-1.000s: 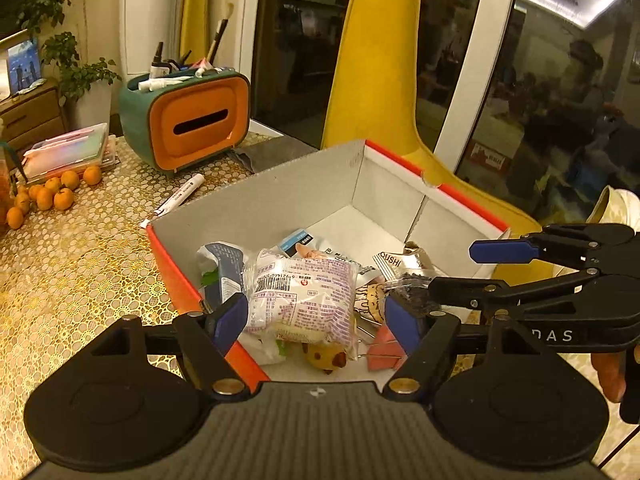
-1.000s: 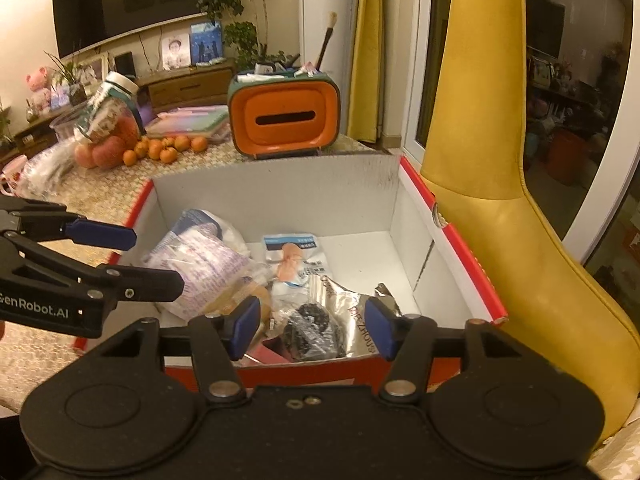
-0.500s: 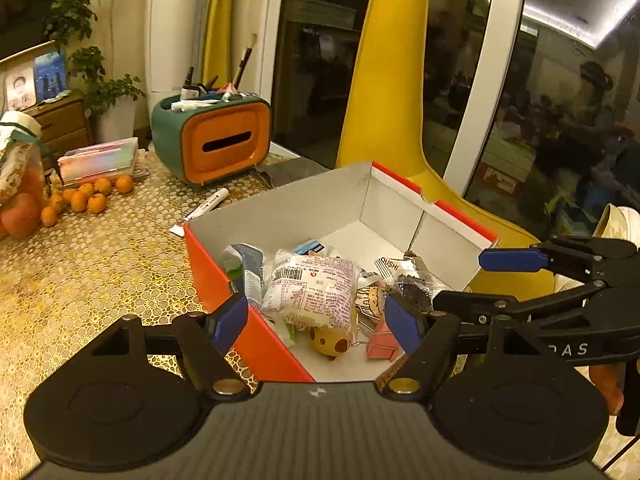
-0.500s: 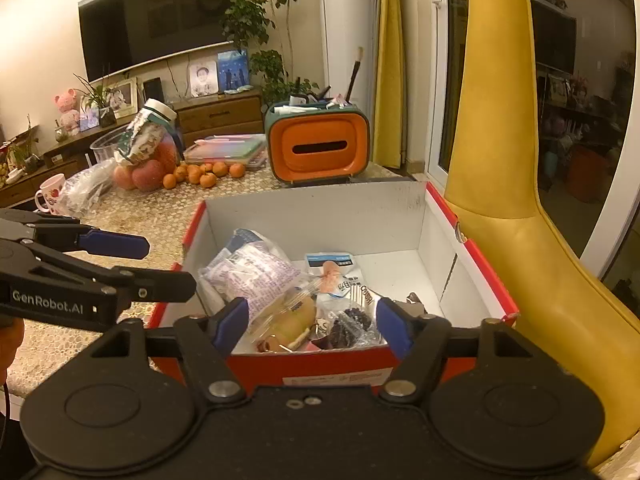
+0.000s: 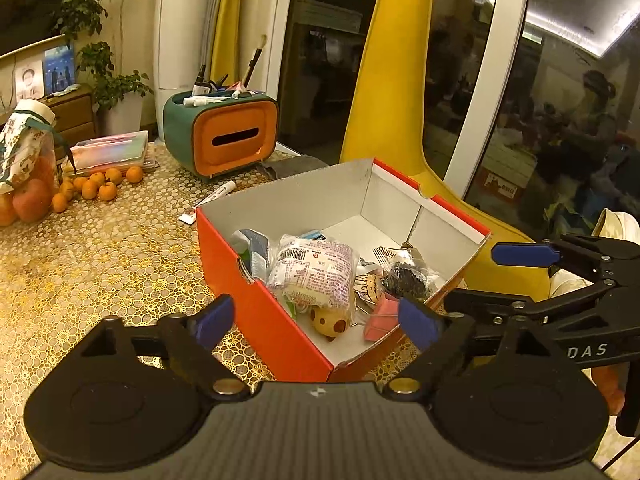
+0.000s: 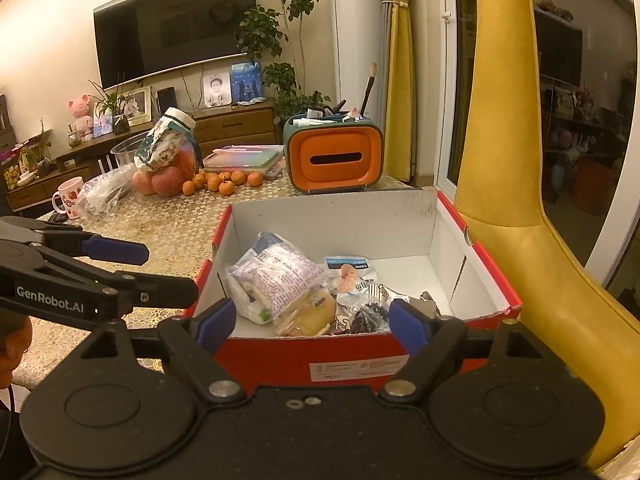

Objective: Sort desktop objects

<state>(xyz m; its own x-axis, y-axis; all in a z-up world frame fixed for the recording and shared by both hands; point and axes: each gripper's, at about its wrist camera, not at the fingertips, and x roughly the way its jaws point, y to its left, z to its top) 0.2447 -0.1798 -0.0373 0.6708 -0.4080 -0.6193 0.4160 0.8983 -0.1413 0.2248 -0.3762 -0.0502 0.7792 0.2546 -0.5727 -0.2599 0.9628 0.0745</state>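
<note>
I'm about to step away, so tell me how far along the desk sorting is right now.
Done: several packets, including a large white snack bag, already lie in the red box. In hand: nothing; the left gripper and right gripper hover at the box, and their jaws have just been opening with nothing clamped between them. Left: a white marker and a small white item lie on the table behind the box.

The shoebox (image 6: 356, 364) stands on the table (image 5: 100, 256) beside the chair (image 6: 520, 216). In it, a snack packet (image 5: 316, 272) lies left of a dark scrubber (image 5: 404, 280). Behind the box stands a tissue-box organizer (image 5: 232, 136), a marker (image 5: 216, 194) between them; tangerines (image 5: 96, 188) lie further left.
</note>
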